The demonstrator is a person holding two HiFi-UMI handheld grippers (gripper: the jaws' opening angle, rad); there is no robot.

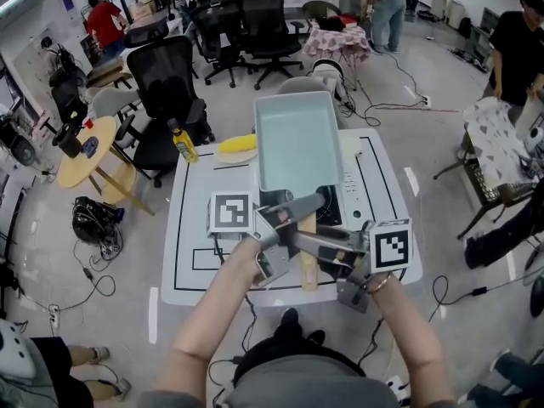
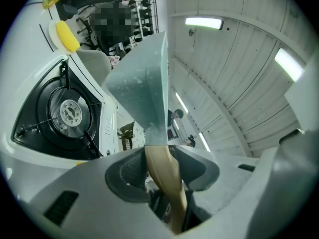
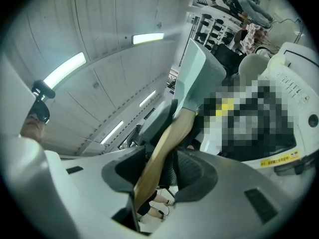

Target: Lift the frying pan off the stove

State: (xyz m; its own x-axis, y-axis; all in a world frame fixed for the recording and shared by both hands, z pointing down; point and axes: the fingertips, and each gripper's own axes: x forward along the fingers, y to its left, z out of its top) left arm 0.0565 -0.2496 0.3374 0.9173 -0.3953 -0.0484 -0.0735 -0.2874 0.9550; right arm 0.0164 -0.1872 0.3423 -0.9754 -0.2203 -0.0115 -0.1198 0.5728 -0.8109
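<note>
The left gripper and right gripper both have their fingers pinching the wooden handle of the pale rectangular frying pan, held clear above the stove on the white tabletop.

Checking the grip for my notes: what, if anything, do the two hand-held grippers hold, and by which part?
The left hand-held gripper and the right hand-held gripper both clamp the frying pan by its wooden handle.
</note>
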